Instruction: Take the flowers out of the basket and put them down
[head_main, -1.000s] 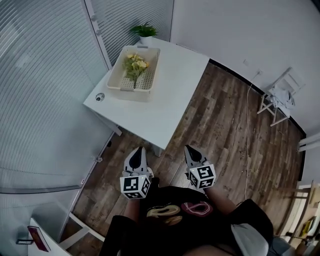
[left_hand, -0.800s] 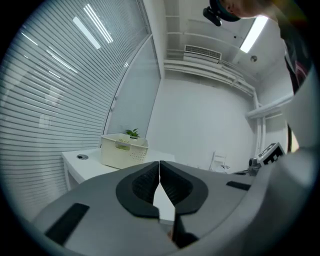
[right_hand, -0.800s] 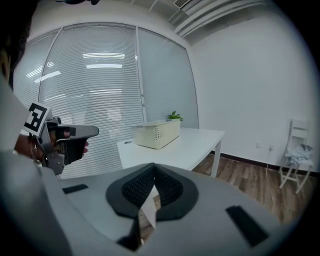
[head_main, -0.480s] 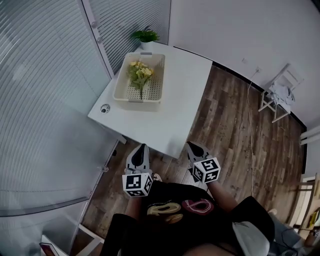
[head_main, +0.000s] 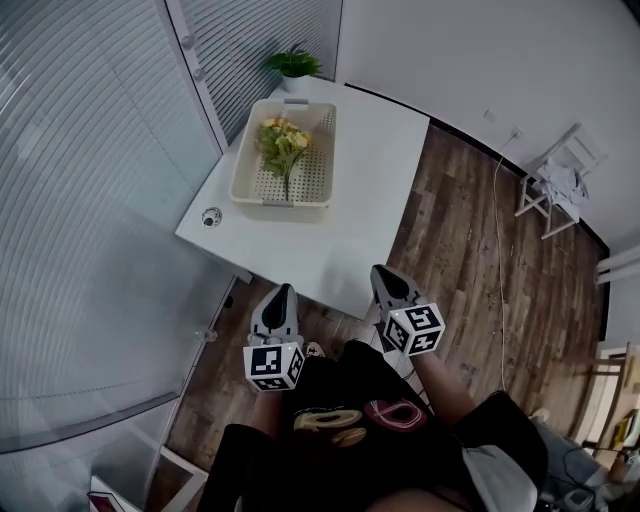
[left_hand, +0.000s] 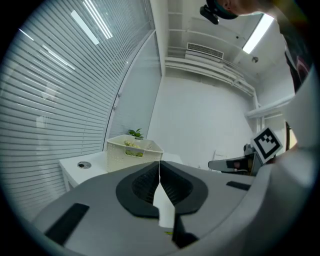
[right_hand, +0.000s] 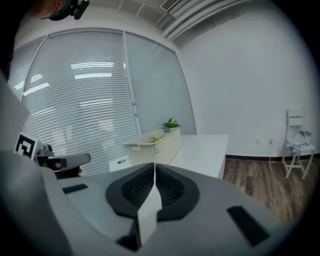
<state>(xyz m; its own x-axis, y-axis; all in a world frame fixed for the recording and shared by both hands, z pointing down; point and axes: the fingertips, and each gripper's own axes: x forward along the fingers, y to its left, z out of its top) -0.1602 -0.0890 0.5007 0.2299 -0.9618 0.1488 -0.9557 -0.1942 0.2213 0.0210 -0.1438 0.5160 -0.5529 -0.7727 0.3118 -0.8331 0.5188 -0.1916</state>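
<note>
Yellow flowers with green stems (head_main: 283, 143) lie in a cream perforated basket (head_main: 318, 170) at the far left of a white table (head_main: 370, 160). Both grippers hang in front of the table's near edge, well short of the basket. My left gripper (head_main: 283, 291) is shut with nothing in it, and so is my right gripper (head_main: 380, 271). In the left gripper view the basket (left_hand: 134, 152) stands ahead past the shut left gripper (left_hand: 159, 163). The right gripper view shows the basket (right_hand: 157, 143) ahead and to the left of the shut right gripper (right_hand: 154, 165).
A small potted plant (head_main: 292, 64) stands behind the basket at the table's far corner. A round metal fitting (head_main: 211, 216) sits at the table's left corner. A glass wall with blinds (head_main: 90, 150) runs along the left. A white folding chair (head_main: 555, 185) and a floor cable (head_main: 497, 250) are to the right.
The table and basket have drawn nearer and lower in the head view. Both grippers have moved forward to the table's near edge. Their jaws have stayed shut.
</note>
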